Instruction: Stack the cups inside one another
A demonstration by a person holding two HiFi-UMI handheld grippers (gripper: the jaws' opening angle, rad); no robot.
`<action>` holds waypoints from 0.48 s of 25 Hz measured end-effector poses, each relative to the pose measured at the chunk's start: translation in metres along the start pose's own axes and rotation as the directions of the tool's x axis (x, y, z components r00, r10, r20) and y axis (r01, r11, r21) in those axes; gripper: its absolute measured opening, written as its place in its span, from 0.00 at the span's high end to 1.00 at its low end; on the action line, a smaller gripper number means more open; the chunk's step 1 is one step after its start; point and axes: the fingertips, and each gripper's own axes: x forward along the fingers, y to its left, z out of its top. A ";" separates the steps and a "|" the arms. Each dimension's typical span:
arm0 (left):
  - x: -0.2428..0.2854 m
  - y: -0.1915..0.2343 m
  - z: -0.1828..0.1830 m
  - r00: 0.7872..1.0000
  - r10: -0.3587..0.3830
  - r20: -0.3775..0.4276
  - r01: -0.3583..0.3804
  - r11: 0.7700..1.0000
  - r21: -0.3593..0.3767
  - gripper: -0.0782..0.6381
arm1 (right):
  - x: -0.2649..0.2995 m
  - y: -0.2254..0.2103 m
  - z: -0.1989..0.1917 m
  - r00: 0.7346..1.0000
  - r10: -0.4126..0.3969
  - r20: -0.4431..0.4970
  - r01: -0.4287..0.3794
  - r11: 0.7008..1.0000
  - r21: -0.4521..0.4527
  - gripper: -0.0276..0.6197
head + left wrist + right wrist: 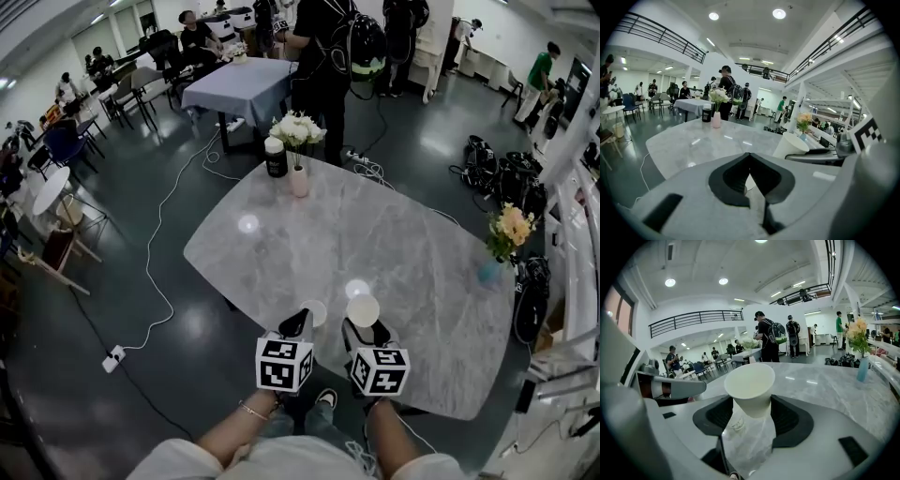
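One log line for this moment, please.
phase: pre-stack | right gripper: shut on white cup | left gripper: jaws together by second cup, grip unclear | cups: not nested

A white paper cup (pixel 749 385) stands upright, mouth up, clamped between the right gripper's (pixel 751 416) jaws. A second white cup (pixel 315 312) sits at the left gripper's (pixel 751 180) tip, a sliver between its closed jaws.

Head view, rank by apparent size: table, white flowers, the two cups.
1. table
2. white flowers, though they stand farther from the camera
3. right cup and left cup: they look alike and the left cup is partly hidden, so I won't rank them.
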 end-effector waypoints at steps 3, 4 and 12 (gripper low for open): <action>-0.016 0.027 -0.004 1.000 0.019 0.000 -0.019 1.000 -0.013 0.90 | 0.004 0.024 0.003 1.000 0.004 0.000 -0.004 1.000 -0.015 0.60; -0.021 0.035 -0.004 1.000 0.023 -0.001 -0.023 1.000 -0.015 0.90 | 0.005 0.032 0.004 1.000 0.005 -0.001 -0.005 1.000 -0.022 0.60; -0.037 0.069 -0.003 1.000 0.021 0.022 -0.021 1.000 -0.019 0.90 | 0.013 0.071 0.008 1.000 0.011 0.003 -0.011 0.998 -0.064 0.60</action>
